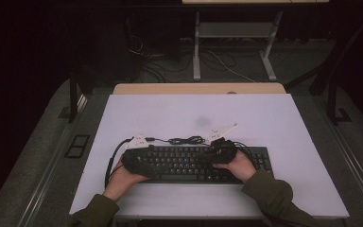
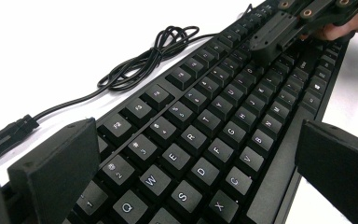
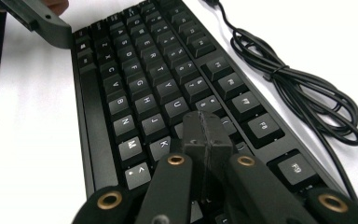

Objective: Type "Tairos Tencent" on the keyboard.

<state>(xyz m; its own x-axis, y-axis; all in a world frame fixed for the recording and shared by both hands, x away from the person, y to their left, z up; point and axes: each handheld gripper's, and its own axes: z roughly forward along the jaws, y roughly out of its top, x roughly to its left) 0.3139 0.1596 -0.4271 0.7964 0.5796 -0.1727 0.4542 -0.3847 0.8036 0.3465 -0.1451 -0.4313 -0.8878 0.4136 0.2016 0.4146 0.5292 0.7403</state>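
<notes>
Black keyboard (image 1: 196, 163) lies across the near half of the white table (image 1: 264, 118); right gripper (image 3: 204, 128), jaws closed together with nothing between, tip down on the keys near K and L — a key press looks underway. Left gripper (image 2: 191, 154) hangs open over the letter keys, nothing held. The gripper views show key legends and the bundled cable (image 3: 303, 88); the high view shows both hands (image 1: 123, 177) at the keyboard's ends.

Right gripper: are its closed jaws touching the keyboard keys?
Touching. In the right gripper view the right gripper, jaws shut together, rests its tips on the keyboard; no gap shows between tips and keycaps.
</notes>
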